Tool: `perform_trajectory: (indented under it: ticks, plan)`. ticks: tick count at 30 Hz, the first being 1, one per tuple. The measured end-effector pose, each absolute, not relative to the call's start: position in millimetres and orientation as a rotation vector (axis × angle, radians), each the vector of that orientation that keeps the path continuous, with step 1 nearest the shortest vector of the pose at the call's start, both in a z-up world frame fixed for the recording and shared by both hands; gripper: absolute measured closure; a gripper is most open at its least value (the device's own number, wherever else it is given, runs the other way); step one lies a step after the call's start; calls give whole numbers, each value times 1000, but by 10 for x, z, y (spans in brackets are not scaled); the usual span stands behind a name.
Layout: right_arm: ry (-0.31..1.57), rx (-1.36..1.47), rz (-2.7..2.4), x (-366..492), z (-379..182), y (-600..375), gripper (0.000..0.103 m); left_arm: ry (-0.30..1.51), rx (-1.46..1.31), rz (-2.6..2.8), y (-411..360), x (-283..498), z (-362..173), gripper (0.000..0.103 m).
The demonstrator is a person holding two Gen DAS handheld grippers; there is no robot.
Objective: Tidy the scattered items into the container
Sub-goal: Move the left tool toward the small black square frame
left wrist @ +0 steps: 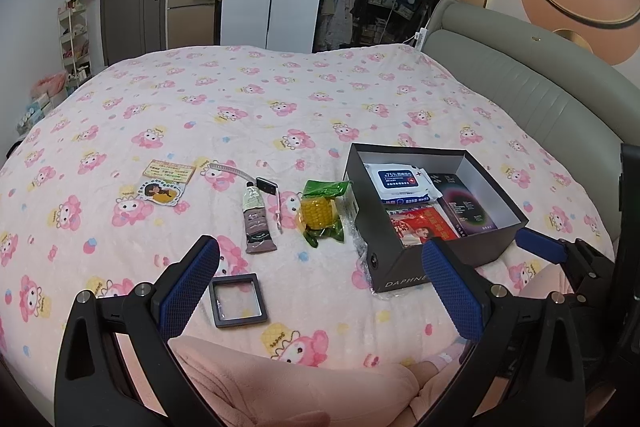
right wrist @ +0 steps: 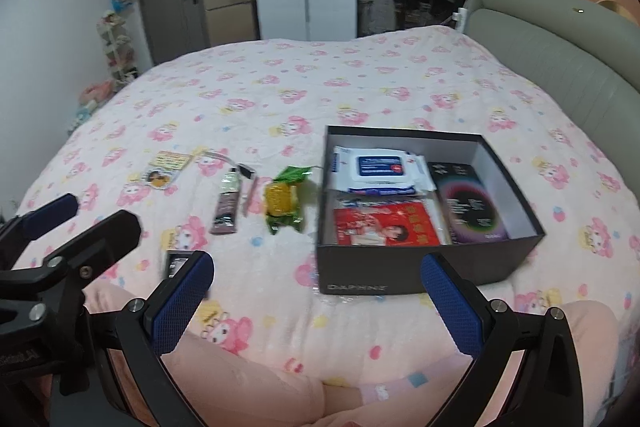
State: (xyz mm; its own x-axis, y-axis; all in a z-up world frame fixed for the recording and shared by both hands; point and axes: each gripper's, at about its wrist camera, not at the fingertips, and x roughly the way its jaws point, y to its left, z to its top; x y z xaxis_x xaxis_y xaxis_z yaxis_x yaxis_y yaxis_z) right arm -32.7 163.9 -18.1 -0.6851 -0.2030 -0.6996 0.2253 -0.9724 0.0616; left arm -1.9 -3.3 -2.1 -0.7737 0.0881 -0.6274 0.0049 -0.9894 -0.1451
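Observation:
A black shoe box (left wrist: 400,269) sits open on the bed, holding a wipes pack (left wrist: 402,183), a red packet (left wrist: 420,227) and a dark carton (left wrist: 464,205). Left of it lie a corn packet (left wrist: 320,213), a brown tube (left wrist: 258,223), a small black device with a strap (left wrist: 267,185), two stickers (left wrist: 160,191) and a square grey frame (left wrist: 238,301). My left gripper (left wrist: 320,287) hangs open and empty, the frame by its left finger. My right gripper (right wrist: 318,303) is open and empty in front of the box (right wrist: 400,267). The corn packet (right wrist: 284,201) and tube (right wrist: 228,207) lie beyond it.
The pink cartoon-print bedspread (left wrist: 280,99) covers the whole bed. A grey padded headboard (left wrist: 520,79) runs along the right. A person's legs in pink clothing (left wrist: 280,383) are at the near edge. Wardrobes, a door and shelves stand beyond the bed.

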Motion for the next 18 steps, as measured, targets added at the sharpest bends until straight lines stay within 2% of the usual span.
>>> perform_trajectory:
  ticks: [9, 11, 14, 18]
  plan:
    - [153, 1133, -2671, -396, -249, 1573, 0, -215, -1114, 2915, -194, -113, -122, 1]
    - [206, 1127, -2662, -385, -362, 1150, 0, -215, -1131, 2916, -230, -134, -145, 1]
    - [121, 1045, -2583, -415, -345, 1273, 0, -255, -1155, 2918, -365, -237, -166, 1]
    - [134, 1080, -2521, -624, -435, 1256, 0, -290, -1204, 2901, -612, -448, -257, 3]
